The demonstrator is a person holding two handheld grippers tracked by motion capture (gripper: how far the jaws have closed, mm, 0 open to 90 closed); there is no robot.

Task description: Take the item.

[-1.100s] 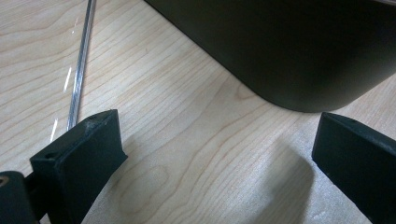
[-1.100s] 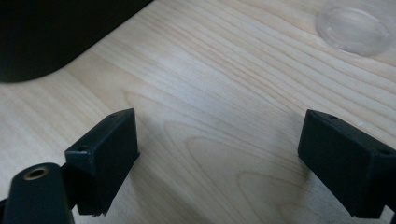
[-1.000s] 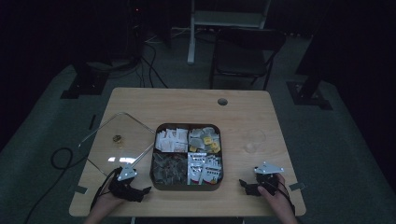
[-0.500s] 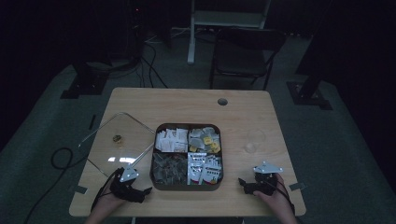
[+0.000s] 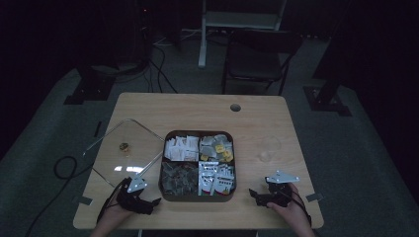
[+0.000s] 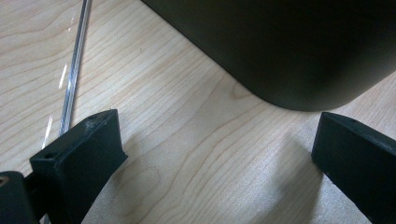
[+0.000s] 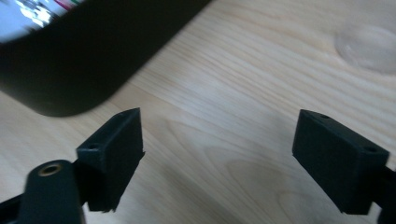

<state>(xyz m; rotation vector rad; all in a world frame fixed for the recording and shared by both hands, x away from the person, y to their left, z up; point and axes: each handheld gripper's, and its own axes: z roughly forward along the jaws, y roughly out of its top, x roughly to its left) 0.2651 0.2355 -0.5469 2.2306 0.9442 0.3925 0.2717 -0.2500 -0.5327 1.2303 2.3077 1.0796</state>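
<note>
A dark square box (image 5: 197, 198) with four compartments of packets and tea bags sits in the middle of the wooden table. My left gripper (image 5: 153, 202) lies at the box's front left corner (image 6: 289, 46), open (image 6: 219, 123), with bare wood between its jaws. My right gripper (image 5: 254, 193) rests right of the box's front right corner (image 7: 84, 60). Its jaws stand wide (image 7: 219, 121) and have just been closing a little, with nothing between them. A clear lid (image 5: 111, 158) lies flat left of the box, its edge (image 6: 74, 70) beside my left jaw.
The table's front edge runs just under both hands. A round cable hole (image 5: 235, 107) sits at the table's far side. A dark chair (image 5: 257, 54) stands behind the table. A cable (image 5: 64, 168) loops on the floor at left.
</note>
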